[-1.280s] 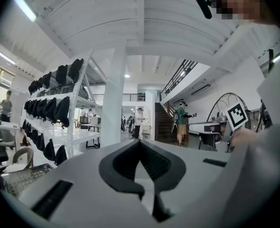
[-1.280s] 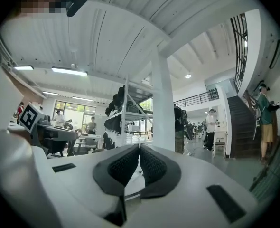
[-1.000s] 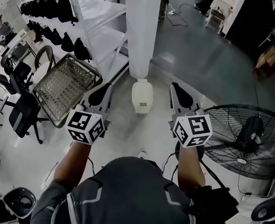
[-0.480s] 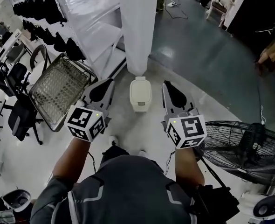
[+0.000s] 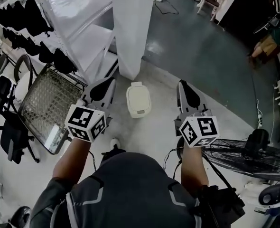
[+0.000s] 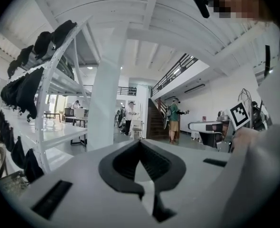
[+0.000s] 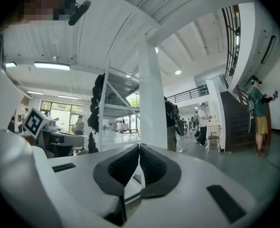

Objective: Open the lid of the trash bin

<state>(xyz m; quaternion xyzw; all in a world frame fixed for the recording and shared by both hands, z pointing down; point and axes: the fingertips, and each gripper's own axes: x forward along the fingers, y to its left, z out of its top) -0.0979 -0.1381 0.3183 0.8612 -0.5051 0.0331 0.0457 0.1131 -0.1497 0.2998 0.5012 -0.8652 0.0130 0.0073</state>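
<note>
A small cream trash bin (image 5: 138, 99) stands on the pale floor at the foot of a white pillar (image 5: 130, 27), its lid down. The head view shows my left gripper (image 5: 107, 83) held in the air to the bin's left, and my right gripper (image 5: 182, 87) to its right, both above the floor and apart from the bin. In the left gripper view the jaws of the left gripper (image 6: 140, 142) meet at the tips with nothing between them. The right gripper (image 7: 138, 147) looks the same in its own view. Neither gripper view shows the bin.
A tilted wire-mesh cart (image 5: 45, 106) and office chairs (image 5: 7, 127) stand to the left. Behind them is a white shelf rack (image 5: 78, 27) hung with black bags. A large floor fan (image 5: 254, 156) sits at the lower right. People and a staircase (image 7: 239, 122) are far off.
The head view has shifted: the fan has slid toward the lower right edge and the pillar toward the left. Both grippers stay shut on either side of the bin.
</note>
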